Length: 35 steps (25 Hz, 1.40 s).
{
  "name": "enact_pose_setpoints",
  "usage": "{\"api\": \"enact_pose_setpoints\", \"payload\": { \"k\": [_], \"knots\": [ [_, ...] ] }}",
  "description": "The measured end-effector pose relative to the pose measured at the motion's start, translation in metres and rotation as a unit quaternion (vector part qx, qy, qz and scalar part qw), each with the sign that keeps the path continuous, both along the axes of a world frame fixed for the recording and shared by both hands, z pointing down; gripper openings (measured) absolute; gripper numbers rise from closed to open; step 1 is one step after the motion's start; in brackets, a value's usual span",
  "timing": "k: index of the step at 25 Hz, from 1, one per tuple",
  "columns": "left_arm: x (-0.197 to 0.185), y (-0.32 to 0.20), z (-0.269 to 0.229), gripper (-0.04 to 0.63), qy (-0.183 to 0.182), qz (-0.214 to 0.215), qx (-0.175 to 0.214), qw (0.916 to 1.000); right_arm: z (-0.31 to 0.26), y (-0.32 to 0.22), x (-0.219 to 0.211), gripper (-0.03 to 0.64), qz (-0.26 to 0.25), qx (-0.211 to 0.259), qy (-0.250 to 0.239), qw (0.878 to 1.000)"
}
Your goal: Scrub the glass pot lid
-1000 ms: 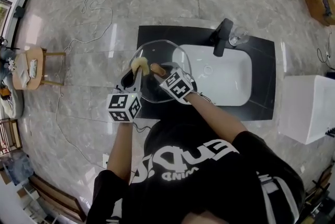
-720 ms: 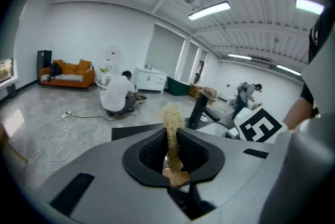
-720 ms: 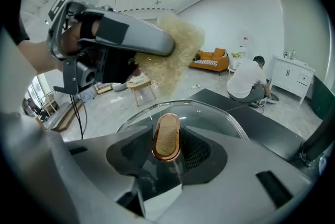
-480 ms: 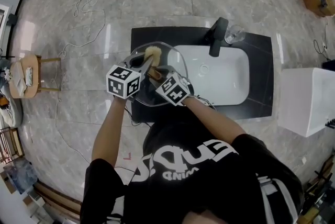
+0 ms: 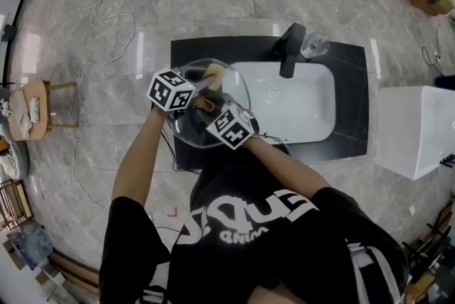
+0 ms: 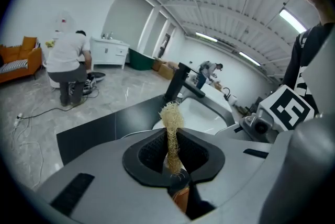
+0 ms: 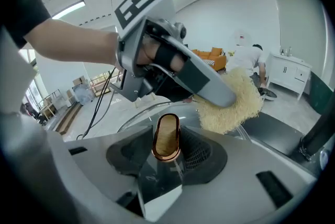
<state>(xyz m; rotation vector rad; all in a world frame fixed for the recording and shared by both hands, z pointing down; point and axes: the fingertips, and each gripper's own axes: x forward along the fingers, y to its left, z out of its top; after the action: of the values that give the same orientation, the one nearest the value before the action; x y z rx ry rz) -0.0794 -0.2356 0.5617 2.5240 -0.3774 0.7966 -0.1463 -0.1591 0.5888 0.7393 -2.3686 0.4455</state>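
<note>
The glass pot lid [image 5: 188,126] is held up over the black counter's left part by its brown knob [image 5: 205,104]. My right gripper [image 5: 208,106] is shut on that knob, which shows upright between its jaws [image 7: 166,136]. My left gripper [image 5: 206,79] is shut on a pale fibrous scrub pad [image 5: 214,71], pinched as a thin strip [image 6: 171,129] in the left gripper view. The pad [image 7: 233,102] rests on the lid's far side, just beyond the knob. The lid's rim [image 7: 137,113] curves behind the right gripper's jaws.
A white sink [image 5: 302,111] sits in the black counter [image 5: 352,100], with a black faucet [image 5: 290,47] and a clear glass [image 5: 311,45] behind it. A white box [image 5: 414,128] stands at the right, a small stool [image 5: 32,107] at the left. Cables cross the floor. A person [image 6: 68,63] crouches in the room beyond.
My left gripper has swung away from the person, from the lid's near left edge across the lid. The scrub pad has shifted right toward the sink side. The right gripper kept still on the knob.
</note>
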Motion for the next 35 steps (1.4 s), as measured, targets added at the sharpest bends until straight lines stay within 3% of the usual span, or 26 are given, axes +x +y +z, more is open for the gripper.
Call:
{"api": "enact_pose_setpoints", "payload": {
  "k": [5,9,19,29,35],
  "knots": [
    [0.012,0.004,0.023,0.044,-0.020,0.072,-0.022,0.9970,0.000,-0.001,-0.001,0.158,0.004,-0.005,-0.001,1.000],
    [0.022,0.012,0.030,0.044,-0.008,0.101,-0.068,0.9925,0.000,0.000,-0.001,0.158,0.008,-0.012,0.002,1.000],
    [0.031,0.032,0.044,0.044,-0.027,0.178,-0.163,0.9700,0.000,-0.001,-0.001,0.158,0.018,-0.020,0.004,1.000],
    [0.035,0.037,0.051,0.044,-0.055,0.207,-0.173,0.9613,0.001,-0.001,-0.002,0.158,0.024,-0.025,0.004,0.999],
    [0.031,0.037,0.055,0.044,-0.070,0.212,-0.158,0.9620,0.004,0.000,0.000,0.158,0.026,-0.031,0.003,0.999]
  ]
}}
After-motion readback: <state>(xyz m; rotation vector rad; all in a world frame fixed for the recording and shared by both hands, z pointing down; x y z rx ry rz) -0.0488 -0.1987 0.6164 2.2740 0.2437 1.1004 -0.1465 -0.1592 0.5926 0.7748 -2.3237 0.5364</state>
